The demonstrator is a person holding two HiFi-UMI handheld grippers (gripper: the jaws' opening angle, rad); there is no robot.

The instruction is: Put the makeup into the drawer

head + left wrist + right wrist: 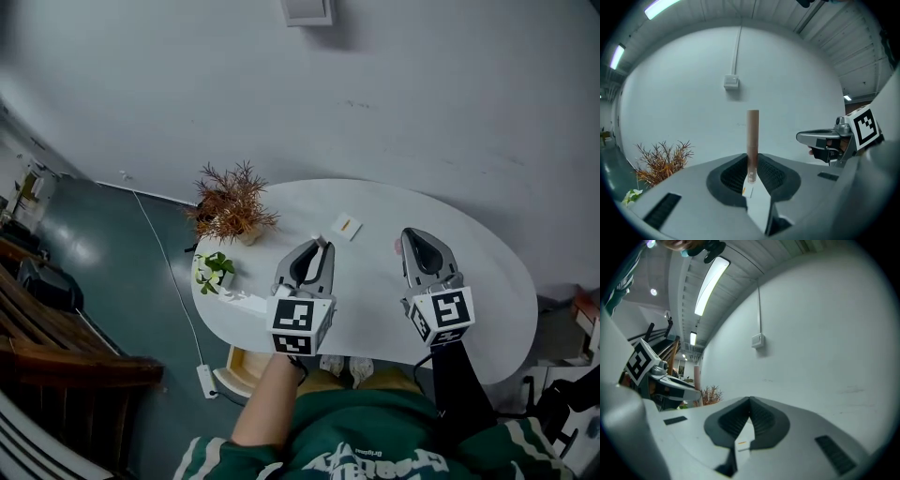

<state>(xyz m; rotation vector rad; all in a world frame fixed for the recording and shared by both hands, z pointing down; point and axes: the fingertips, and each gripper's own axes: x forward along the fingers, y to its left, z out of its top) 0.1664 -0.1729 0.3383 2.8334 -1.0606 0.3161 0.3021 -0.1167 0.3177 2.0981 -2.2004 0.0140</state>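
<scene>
My left gripper (752, 159) is shut on a slim tan makeup tube (753, 136), which stands upright out of the jaws against the white wall. In the head view the left gripper (321, 247) hangs over the middle of the white oval table (487, 281). My right gripper (750, 402) has its jaws together with nothing between them. It hovers over the table's right half (414, 236). A small white box-like unit (240, 301) sits at the table's left edge; I cannot tell whether it is the drawer.
A dried brown plant (232, 206) and a small green plant (214, 268) stand at the table's left end. A small white card (346, 226) lies near the far edge, with a pink bit (397, 247) beside the right gripper. A cream tray-like thing (236, 371) shows below the table.
</scene>
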